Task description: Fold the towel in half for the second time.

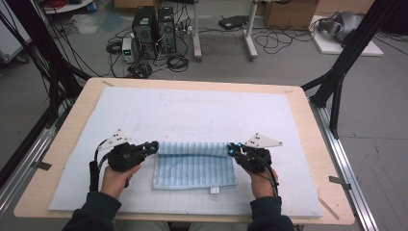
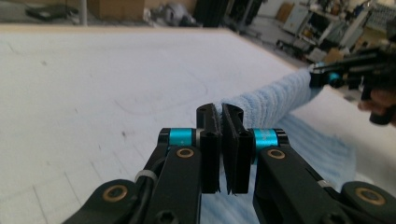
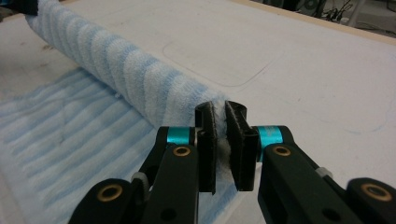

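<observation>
Nearest, two dark sleeves are seen at the bottom edge of the high view, with a hand behind each set of tongs. The left tongs are clenched on the left end of a light-blue and white striped terry towel, and in the left gripper view a thin fold of that cloth is pinched between the two black jaws of the left tongs. The right tongs are likewise clenched on the towel's right end; in the right gripper view the fluffy cloth is seen pressed between the jaws of the right tongs.

The towel is laid near the front middle of the worktop, on a pale blue foam mat by which most of the light wooden worktop is covered. Its near part is spread flat, with a small white tag at its front edge. Its far edge is rolled over into a tube that is stretched between the two tongs, each end being gripped. In the left gripper view the roll is seen running away to the right tongs at the far end.

Beyond the worktop, black computer towers and loose cables are seen on the grey floor, and black frame struts are set at both sides.
</observation>
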`<state>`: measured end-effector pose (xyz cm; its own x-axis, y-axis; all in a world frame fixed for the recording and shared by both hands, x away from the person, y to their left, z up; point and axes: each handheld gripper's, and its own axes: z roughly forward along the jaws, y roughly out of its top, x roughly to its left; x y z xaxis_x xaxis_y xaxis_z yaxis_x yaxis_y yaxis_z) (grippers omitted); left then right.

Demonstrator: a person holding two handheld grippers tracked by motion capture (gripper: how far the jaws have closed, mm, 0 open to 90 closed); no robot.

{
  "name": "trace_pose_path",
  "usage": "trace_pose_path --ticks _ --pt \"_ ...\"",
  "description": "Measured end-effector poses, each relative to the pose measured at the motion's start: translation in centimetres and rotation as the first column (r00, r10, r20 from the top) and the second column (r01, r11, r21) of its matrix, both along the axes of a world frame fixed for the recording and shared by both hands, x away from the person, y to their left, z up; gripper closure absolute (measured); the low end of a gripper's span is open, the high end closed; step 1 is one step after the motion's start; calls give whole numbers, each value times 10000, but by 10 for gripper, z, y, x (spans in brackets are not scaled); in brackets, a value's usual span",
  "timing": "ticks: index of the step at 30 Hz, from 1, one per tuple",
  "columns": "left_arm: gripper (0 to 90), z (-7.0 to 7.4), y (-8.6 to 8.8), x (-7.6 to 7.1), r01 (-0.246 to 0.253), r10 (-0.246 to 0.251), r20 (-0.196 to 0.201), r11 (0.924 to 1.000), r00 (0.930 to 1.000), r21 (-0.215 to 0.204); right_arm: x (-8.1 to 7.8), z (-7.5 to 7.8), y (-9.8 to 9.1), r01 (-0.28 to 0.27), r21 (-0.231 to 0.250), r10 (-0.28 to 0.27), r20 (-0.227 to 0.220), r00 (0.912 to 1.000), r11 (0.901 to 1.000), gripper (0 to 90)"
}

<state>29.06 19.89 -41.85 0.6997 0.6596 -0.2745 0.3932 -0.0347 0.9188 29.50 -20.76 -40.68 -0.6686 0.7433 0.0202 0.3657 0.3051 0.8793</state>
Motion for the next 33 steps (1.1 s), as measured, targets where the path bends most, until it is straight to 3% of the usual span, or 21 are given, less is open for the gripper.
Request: trace_pose_path --ticks 1,10,13,21,28,30,33 --pt "855 -1 1 -3 -23 21 -75 9999 10000 -154 -3 1 0 -56 3 56 63 10000 10000 830" --pt "854 -13 5 -22 246 -251 -286 9996 9993 -166 -23 -2 5 -398 -635 407 127 9991 9972 827" --pt "854 -15 5 -26 455 -452 -315 9989 9985 118 -28 -10 3 -407 -514 407 -16 9992 9979 826" --pt "848 -23 5 -37 710 -704 -567 9974 9959 85 -40 -27 0 -497 -509 477 -398 9981 9975 817" --pt "835 -28 6 -46 1034 -1003 -695 9937 9925 430 -53 -32 -3 -519 -519 499 -402 9979 9973 810" --pt "800 -28 8 -49 1101 -1065 -829 9931 9909 407 -56 -34 -4 -545 -599 526 -322 9981 9967 807" --pt "616 -27 10 -49 956 -926 -1078 9952 9898 228 -60 -34 -7 -515 -535 501 -268 9984 9972 759"
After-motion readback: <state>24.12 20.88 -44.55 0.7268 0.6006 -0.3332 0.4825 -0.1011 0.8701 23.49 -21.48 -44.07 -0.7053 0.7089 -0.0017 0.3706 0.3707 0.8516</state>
